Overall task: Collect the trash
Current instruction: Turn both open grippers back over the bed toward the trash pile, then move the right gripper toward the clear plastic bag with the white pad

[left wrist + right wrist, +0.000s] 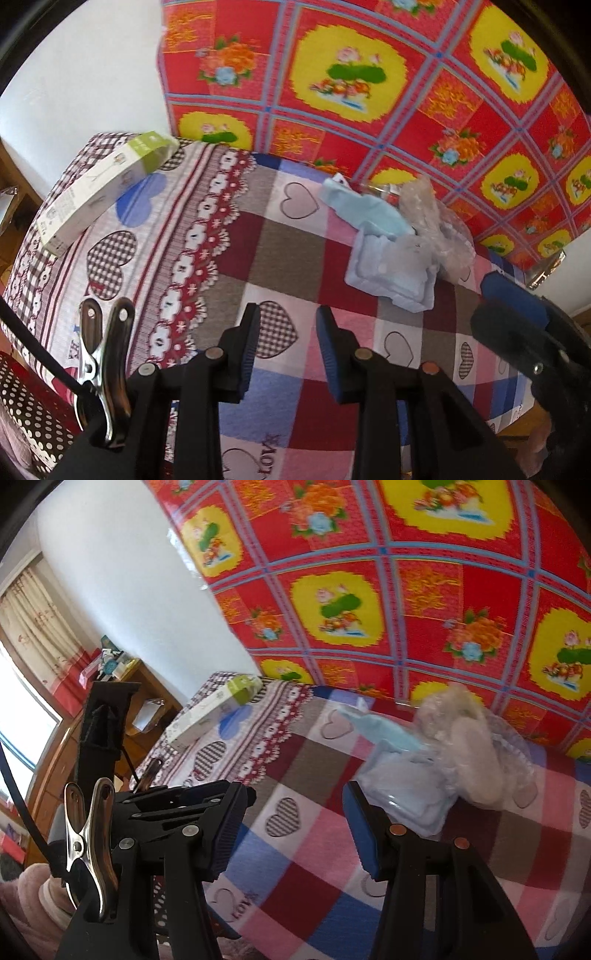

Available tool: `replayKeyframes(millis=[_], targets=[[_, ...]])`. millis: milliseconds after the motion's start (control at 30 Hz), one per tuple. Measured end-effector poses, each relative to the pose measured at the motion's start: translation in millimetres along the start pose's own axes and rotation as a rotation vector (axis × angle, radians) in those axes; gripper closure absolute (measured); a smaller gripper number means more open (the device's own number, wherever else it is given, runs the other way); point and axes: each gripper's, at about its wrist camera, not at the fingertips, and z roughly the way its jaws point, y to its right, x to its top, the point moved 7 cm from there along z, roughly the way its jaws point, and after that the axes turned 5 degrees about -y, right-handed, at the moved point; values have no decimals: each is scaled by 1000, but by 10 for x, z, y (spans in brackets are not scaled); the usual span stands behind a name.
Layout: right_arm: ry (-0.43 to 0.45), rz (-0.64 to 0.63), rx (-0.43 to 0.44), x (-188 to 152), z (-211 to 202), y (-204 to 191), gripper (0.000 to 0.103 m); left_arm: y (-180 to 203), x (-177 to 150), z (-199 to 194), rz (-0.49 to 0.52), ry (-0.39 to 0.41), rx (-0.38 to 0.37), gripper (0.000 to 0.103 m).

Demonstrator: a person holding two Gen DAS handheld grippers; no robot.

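A heap of trash lies at the back of the cloth-covered table (pixel 295 424). It holds a pale blue moulded tray (pixel 391 273), a pale blue sheet (pixel 365 210) and crumpled clear plastic wrap (pixel 432 218). A green and white carton (pixel 107 188) rests at the far left corner. My left gripper (pixel 288 350) hovers over the cloth in front of the tray, narrowly open and empty. My right gripper (pixel 295 830) is open wider, also empty, with the tray (pixel 406 801) just past its right pad and the wrap (pixel 472 746) behind. The carton (pixel 210 709) lies far left.
A red and yellow floral sheet (pixel 369 92) hangs on the wall right behind the table. A wooden cabinet (pixel 147 701) with small items stands left of the table, near a curtained window (pixel 33 635). A dotted cushion (pixel 29 417) lies below the table's left edge.
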Motion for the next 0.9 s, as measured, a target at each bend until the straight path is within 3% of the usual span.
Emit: replayKeyframes(millis=[367,900], targets=[[-9,51,-46,-47,-41,567,48,321,60,159,24,-16,12,68],[-77,193,-91,-298,209,1148,48,553,200,526,66,-43,15,68]])
